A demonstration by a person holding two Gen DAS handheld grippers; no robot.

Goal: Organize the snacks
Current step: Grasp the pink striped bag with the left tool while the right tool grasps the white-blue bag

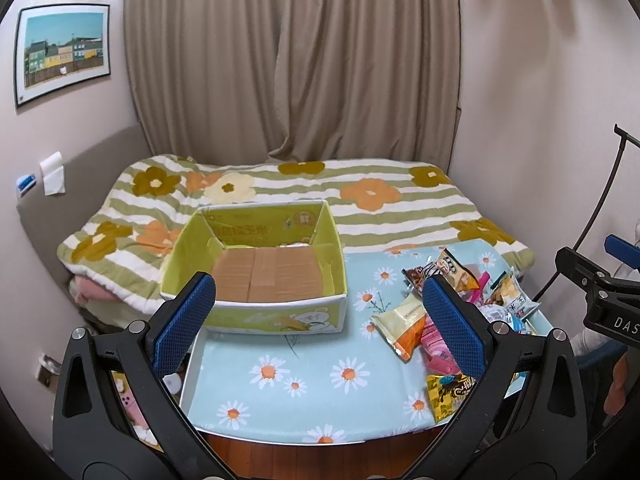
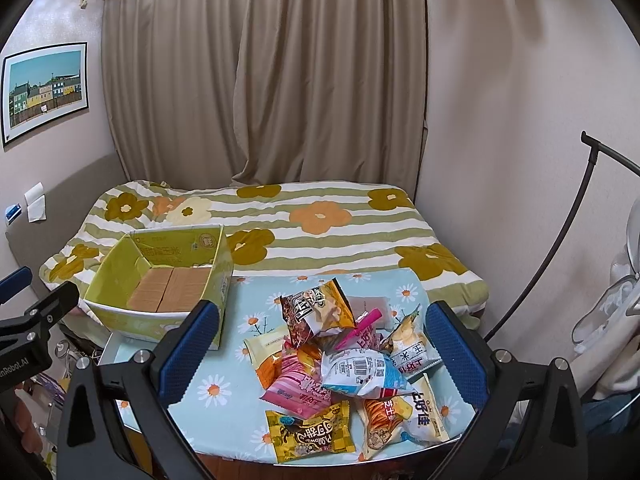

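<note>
An open green cardboard box [image 1: 256,268] with a bare brown bottom stands at the table's back left; it also shows in the right wrist view [image 2: 168,280]. A pile of snack packets [image 2: 344,364] lies on the right side of the table [image 1: 304,376], also seen in the left wrist view [image 1: 444,308]. My left gripper [image 1: 320,320] is open and empty, hovering above the table's front, in front of the box. My right gripper [image 2: 320,344] is open and empty, above the pile. Each gripper shows at the edge of the other's view.
The table has a light blue daisy cloth [image 2: 224,392]. Behind it lies a bed with a striped flower blanket [image 1: 320,188] and beige curtains [image 1: 292,60]. A black curved stand [image 2: 568,236] is at the right by the wall. Clutter sits on the floor at the left.
</note>
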